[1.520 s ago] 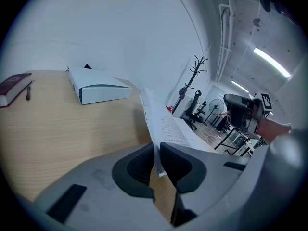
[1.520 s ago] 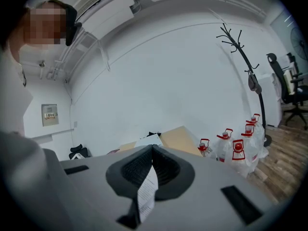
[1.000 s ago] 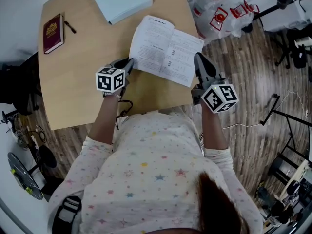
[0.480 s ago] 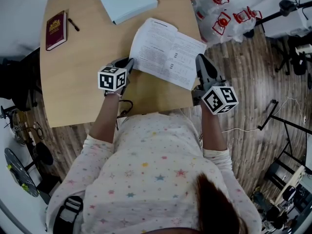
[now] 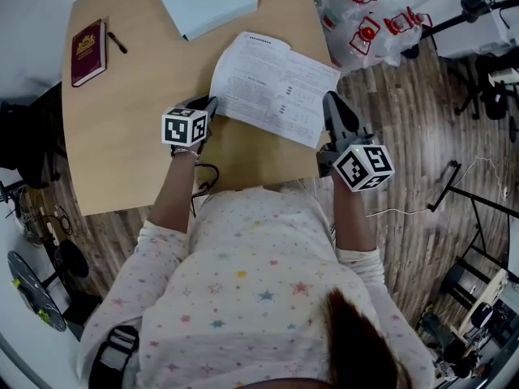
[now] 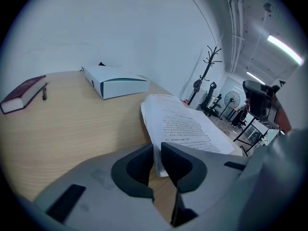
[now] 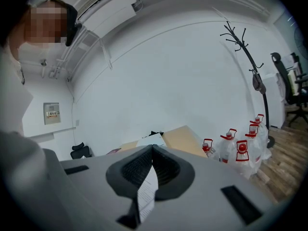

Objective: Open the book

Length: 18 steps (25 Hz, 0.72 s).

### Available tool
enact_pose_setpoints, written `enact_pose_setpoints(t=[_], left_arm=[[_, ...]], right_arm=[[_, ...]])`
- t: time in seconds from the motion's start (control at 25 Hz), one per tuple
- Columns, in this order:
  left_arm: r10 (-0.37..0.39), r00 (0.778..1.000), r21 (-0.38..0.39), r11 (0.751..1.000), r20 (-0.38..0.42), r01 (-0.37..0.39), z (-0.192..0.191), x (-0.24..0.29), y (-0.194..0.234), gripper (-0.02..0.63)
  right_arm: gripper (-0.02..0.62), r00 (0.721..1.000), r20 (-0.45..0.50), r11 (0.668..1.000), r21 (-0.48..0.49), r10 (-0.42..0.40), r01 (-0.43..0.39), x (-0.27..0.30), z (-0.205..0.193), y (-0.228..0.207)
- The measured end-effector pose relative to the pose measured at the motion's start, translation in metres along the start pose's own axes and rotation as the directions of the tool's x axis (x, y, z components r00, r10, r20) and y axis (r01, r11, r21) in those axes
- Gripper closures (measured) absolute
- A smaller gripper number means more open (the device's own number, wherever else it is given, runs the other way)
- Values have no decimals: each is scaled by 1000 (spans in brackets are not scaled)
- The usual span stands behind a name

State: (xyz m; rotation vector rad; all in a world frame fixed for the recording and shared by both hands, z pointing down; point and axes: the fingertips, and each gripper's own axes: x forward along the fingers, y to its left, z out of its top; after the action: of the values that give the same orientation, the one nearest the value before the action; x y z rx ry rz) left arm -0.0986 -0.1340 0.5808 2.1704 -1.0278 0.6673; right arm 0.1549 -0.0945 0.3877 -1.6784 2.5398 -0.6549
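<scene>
Both clenched on book [image 5: 276, 87]: left gripper [image 6: 157, 149], right gripper [image 7: 153, 150]; only gripper views show pinch.

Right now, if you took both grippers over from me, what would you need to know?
The left gripper is closed to a narrow gap on the near left corner of the book, low over the table.
The right gripper is shut on a printed page at the book's right edge.
The book lies open, print up, towards the table's right side. The red book and pale blue box lie apart from it, further back.
Done: the book is open.
Left, probably: lay the held page flat, then let go on both sides.
</scene>
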Motion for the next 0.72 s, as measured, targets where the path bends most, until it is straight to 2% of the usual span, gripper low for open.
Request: enact_pose_setpoints(t=[0.28,0.72], left_arm=[[30,999,48,998,-27,-29,-7,3,0,552],[63,995,46,997,-77,-59,-36,-2,-4,532]], right_arm=[[594,1000,-2,1000,2,-6,6,-3,-3,0],[594,1000,-22,1000,1,16,-16,2,-6,7]])
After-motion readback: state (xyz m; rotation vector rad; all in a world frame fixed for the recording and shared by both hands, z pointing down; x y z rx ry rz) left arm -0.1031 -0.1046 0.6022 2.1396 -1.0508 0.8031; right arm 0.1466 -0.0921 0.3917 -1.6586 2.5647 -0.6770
